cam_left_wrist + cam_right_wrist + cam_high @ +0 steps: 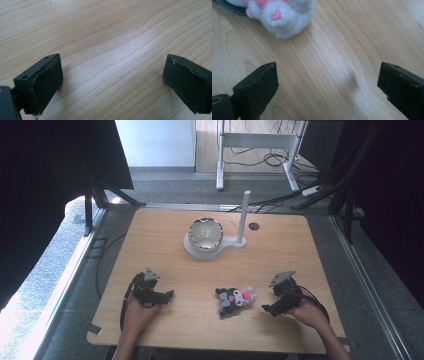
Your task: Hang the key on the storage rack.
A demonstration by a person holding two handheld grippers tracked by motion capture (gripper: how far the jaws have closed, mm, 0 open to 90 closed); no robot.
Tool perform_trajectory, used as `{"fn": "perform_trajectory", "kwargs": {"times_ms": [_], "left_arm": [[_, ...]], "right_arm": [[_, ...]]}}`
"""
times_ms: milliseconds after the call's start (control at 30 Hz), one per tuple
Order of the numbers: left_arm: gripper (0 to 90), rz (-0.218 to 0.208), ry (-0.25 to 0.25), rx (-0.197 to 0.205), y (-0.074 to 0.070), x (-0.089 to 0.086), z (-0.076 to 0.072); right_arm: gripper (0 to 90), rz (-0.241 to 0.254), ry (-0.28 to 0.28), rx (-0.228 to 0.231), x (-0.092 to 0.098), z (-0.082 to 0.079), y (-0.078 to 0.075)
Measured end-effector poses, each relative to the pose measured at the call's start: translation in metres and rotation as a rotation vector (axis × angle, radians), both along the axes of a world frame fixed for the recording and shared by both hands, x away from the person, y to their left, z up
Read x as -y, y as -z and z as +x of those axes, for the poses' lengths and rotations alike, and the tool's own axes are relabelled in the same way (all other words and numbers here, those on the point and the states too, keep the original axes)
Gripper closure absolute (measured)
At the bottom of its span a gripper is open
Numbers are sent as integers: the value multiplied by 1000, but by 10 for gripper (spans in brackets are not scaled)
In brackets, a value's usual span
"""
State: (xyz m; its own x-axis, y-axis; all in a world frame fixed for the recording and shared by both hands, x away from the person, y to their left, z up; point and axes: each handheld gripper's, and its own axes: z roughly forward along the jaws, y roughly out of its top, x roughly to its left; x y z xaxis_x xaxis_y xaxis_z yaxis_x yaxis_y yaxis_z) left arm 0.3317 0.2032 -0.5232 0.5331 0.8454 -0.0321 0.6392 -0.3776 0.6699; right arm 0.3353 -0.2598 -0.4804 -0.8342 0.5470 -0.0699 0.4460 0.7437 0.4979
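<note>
Toy: plush toy [235, 300] is laid on the bench [165, 245], near its front edge, just beside the right tool.
Right tool [266, 309]: jaws are spread, nothing pinched.
Left tool [169, 294]: jaws are spread over bare wood.

The left gripper [111, 82] looks down on bare, pale wooden table [107, 35], its two black jaws standing wide apart with only wood grain between them and ahead of their tips.

Grey floor [165, 185], dark curtains [45, 175], white desk frame [260, 142]
</note>
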Motion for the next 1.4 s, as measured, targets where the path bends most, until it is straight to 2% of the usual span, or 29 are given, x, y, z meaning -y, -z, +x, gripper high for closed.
{"fn": "perform_trajectory", "kwargs": {"times_ms": [533, 800, 933, 1133, 1233, 1267, 1300, 1400], "left_arm": [[29, 1, 0, -1, 0, 0, 0], [29, 1, 1, -1, 0, 0, 0], [29, 1, 1, -2, 0, 0, 0], [29, 1, 1, -1, 0, 0, 0], [29, 1, 0, -1, 0, 0, 0], [29, 1, 1, -1, 0, 0, 0], [29, 1, 0, -2, 0, 0, 0], [29, 1, 1, -2, 0, 0, 0]], "right_arm": [[11, -86, -117, -34, -33, 11, -13], [2, -128, -186, -49, -55, 15, -17], [8, -150, -240, -54, -68, 17, -20], [14, -167, -276, -69, -83, 18, -20], [59, -187, -323, -93, -94, 19, -18], [59, -187, -323, -93, -94, 19, -18], [89, -203, -354, -103, -98, 20, -17], [115, -215, -365, -115, -105, 20, -14]]}}
